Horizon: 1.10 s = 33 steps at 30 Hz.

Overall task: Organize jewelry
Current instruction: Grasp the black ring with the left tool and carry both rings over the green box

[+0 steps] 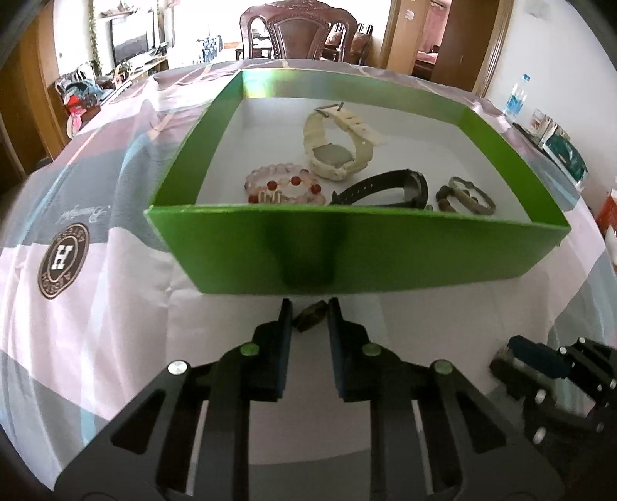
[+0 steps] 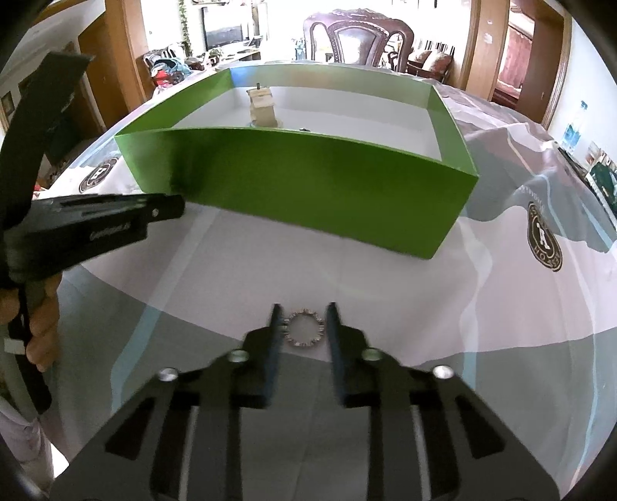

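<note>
A green box with a white floor stands on the table. In it lie a cream watch, a pink and red bead bracelet, a black watch and an olive cord bracelet. My left gripper is just before the box's near wall, its fingers against a small dark brown jewelry piece. My right gripper is low over the cloth, jaws on either side of a silver beaded ring. The box also shows in the right wrist view.
A pink, grey and white tablecloth with round logos covers the table. A wooden chair stands behind the table. A water bottle and packages sit at the right. The right gripper's body shows in the left view.
</note>
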Each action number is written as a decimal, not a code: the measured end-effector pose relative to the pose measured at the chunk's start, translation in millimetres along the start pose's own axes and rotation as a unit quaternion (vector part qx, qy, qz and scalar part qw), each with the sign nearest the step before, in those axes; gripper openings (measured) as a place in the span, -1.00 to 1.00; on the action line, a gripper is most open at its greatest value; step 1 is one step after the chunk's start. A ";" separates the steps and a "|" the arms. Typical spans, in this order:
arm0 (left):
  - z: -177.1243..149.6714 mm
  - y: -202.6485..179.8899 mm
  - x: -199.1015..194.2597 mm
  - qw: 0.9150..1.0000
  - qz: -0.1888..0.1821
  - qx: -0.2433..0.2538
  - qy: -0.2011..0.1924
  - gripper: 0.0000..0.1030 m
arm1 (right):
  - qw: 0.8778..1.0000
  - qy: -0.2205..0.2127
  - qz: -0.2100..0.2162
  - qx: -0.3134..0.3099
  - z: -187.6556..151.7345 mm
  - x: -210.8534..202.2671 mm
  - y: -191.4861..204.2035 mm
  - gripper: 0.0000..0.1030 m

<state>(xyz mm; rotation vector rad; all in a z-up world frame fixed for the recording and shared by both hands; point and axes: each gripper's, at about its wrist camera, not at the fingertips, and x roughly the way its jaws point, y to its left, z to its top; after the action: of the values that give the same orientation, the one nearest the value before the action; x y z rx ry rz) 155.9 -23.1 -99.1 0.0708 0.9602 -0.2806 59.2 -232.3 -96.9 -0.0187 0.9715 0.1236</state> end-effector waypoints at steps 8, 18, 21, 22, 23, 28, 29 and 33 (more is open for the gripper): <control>-19.6 6.3 -34.3 1.000 -0.007 -0.004 -0.021 -0.65 | 1.000 -0.012 0.000 0.002 0.8 -9.9 -3.5 -0.59; -22.4 -1.5 -85.9 0.997 0.020 -0.001 -0.080 -0.64 | 0.999 -0.029 -0.017 -0.008 4.8 -23.8 4.4 -0.59; -18.0 -5.4 -102.6 0.994 0.020 0.005 -0.104 -0.64 | 0.998 -0.053 -0.022 -0.009 12.9 -40.2 5.7 -0.59; -15.3 -6.1 -106.3 0.994 0.021 0.006 -0.108 -0.64 | 0.998 -0.062 -0.023 -0.010 16.9 -45.7 6.0 -0.59; -12.2 -7.2 -110.3 0.993 0.023 0.008 -0.114 -0.64 | 0.997 -0.074 -0.026 -0.012 22.0 -53.5 6.3 -0.59; 0.6 -12.5 -125.2 0.990 0.036 0.009 -0.140 -0.64 | 0.993 -0.112 -0.038 -0.010 41.6 -77.9 6.1 -0.59; 3.3 -13.3 -128.3 0.989 0.039 0.007 -0.145 -0.64 | 0.992 -0.123 -0.042 -0.008 46.3 -83.9 5.3 -0.59; 17.7 -18.0 -141.9 0.983 0.059 -0.003 -0.174 -0.64 | 0.986 -0.157 -0.058 0.005 64.0 -102.4 0.2 -0.59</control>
<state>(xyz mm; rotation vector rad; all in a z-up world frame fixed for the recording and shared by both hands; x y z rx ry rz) 88.6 -14.6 28.0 0.0703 0.6076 -0.1736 54.7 -237.4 23.7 -0.0463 0.6540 0.0128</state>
